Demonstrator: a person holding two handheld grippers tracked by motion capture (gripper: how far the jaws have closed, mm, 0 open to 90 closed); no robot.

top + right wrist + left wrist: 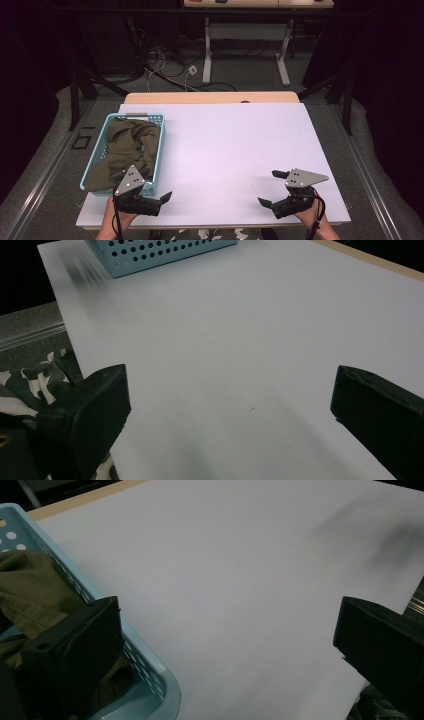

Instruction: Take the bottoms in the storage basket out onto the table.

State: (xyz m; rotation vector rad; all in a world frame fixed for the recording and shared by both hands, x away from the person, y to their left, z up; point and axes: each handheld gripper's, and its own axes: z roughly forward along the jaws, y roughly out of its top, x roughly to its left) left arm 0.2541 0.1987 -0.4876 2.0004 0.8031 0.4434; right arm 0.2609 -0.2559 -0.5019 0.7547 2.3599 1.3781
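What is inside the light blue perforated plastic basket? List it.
The light blue perforated plastic basket holds a crumpled olive-green cloth that covers the basket's floor, so anything beneath it is hidden.

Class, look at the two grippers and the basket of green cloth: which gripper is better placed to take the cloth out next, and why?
Probably the left gripper. It sits open right beside the basket holding the green cloth, while the right gripper, also open, is across the table.

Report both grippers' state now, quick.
Left gripper: open, holding nothing, beside the light blue perforated plastic basket of olive-green cloth.
Right gripper: open, holding nothing, over the white tabletop.
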